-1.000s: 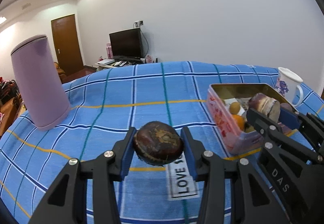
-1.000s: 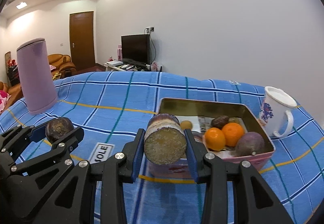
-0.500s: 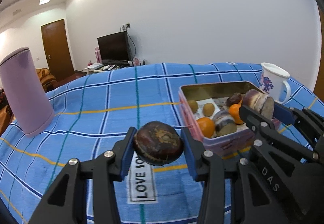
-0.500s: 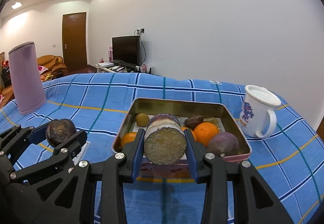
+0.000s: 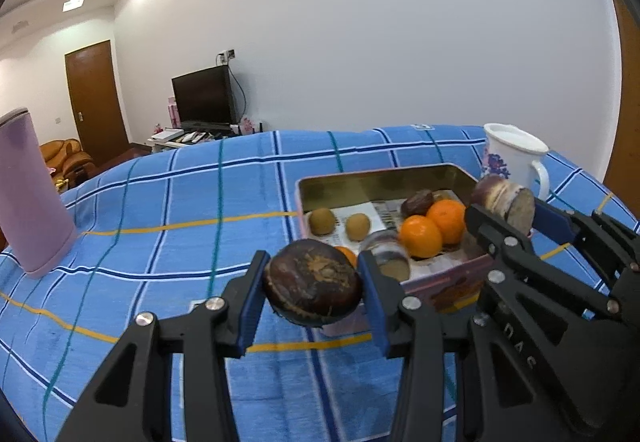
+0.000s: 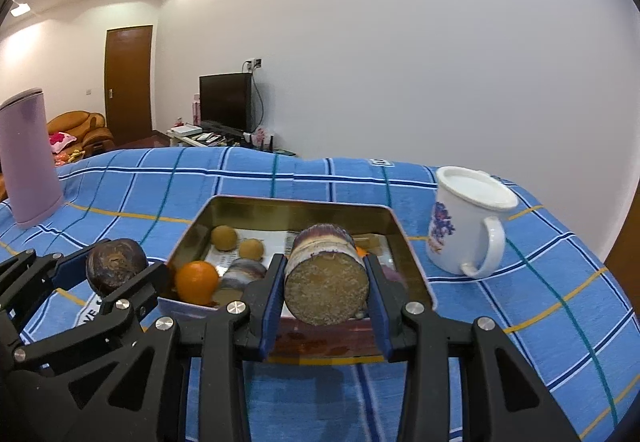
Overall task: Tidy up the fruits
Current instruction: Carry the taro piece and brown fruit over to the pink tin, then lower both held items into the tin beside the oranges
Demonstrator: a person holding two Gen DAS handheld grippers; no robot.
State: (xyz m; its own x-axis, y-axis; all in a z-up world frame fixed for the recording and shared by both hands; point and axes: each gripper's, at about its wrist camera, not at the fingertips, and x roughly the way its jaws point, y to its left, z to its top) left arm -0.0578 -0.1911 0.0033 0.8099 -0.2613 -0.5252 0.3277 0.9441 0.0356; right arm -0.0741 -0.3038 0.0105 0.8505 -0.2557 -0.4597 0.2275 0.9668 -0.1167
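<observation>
Left gripper [image 5: 313, 292] pinches a round, rough dark-brown fruit [image 5: 312, 288]; right gripper [image 6: 326, 292] pinches a fibrous-faced purple sugarcane chunk [image 6: 326, 282]. The rectangular metal tin [image 6: 280, 207] looms closer than before.

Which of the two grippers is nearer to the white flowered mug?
Right. The right gripper, holding a cut cane piece, is beside the white flowered mug; the left gripper sits beyond the tin's far side.

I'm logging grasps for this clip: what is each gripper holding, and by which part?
The left gripper clamps a dark round fruit by its two sides. The right gripper clamps a sugarcane piece across its purple rind, cut end facing the camera.
</observation>
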